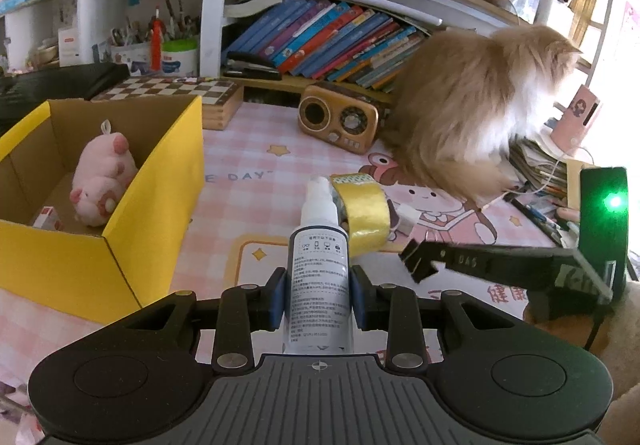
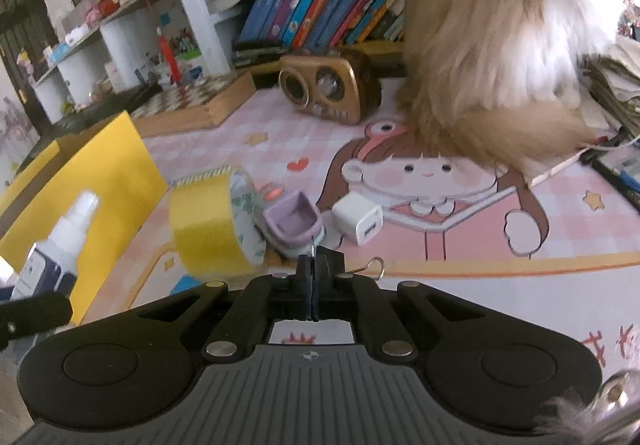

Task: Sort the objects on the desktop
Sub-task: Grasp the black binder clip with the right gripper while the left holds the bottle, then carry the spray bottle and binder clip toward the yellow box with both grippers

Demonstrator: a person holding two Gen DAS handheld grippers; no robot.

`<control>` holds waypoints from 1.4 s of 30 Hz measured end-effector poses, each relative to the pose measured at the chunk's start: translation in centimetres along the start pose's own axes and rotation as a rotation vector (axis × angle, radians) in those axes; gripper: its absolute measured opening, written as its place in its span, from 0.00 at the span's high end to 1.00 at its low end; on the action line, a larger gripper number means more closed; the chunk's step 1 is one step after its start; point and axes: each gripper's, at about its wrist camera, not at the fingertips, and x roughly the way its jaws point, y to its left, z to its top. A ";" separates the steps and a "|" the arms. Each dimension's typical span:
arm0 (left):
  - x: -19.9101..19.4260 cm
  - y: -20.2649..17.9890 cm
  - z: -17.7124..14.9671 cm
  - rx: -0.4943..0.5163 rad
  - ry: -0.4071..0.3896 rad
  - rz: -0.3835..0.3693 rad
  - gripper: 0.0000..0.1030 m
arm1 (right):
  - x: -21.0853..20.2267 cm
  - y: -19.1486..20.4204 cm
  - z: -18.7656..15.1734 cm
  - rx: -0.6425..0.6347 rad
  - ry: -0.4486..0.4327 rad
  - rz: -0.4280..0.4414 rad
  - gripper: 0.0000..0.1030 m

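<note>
My left gripper (image 1: 319, 295) is shut on a white spray bottle (image 1: 319, 277) with a dark label, held upright above the pink desk mat; it also shows in the right wrist view (image 2: 56, 245). A yellow cardboard box (image 1: 120, 221) at the left holds a pink plush pig (image 1: 102, 181). A roll of yellow tape (image 2: 212, 225) stands on edge on the mat, beside a small purple cup (image 2: 294, 221) and a white charger cube (image 2: 358, 223). My right gripper (image 2: 313, 265) is shut, pinching a thin metal wire loop of a black binder clip (image 2: 334, 257).
A fluffy orange and white cat (image 1: 476, 105) sits at the back right of the mat. A wooden retro radio (image 1: 338, 123) and a chessboard box (image 1: 180, 93) stand near the bookshelf. Papers and pens pile at the right edge (image 1: 536, 173).
</note>
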 end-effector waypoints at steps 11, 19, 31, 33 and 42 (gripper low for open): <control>-1.3 0.2 -0.5 -0.022 -0.016 0.027 0.70 | 1.0 -0.4 -0.8 0.022 0.055 -0.049 0.75; -1.7 0.4 -0.8 -0.028 -0.014 0.043 0.70 | 1.5 -2.2 -0.6 0.108 0.040 -0.064 0.80; -1.9 0.5 -1.0 -0.016 -0.022 0.012 0.70 | -0.6 -0.7 0.0 0.060 -0.036 -0.002 0.95; -2.0 0.7 -1.1 -0.015 -0.025 0.002 0.70 | -1.2 -0.4 0.0 0.054 -0.039 0.002 0.95; -3.0 1.5 -1.0 0.005 -0.056 -0.066 0.70 | -4.4 2.1 -0.6 0.023 -0.051 0.009 0.95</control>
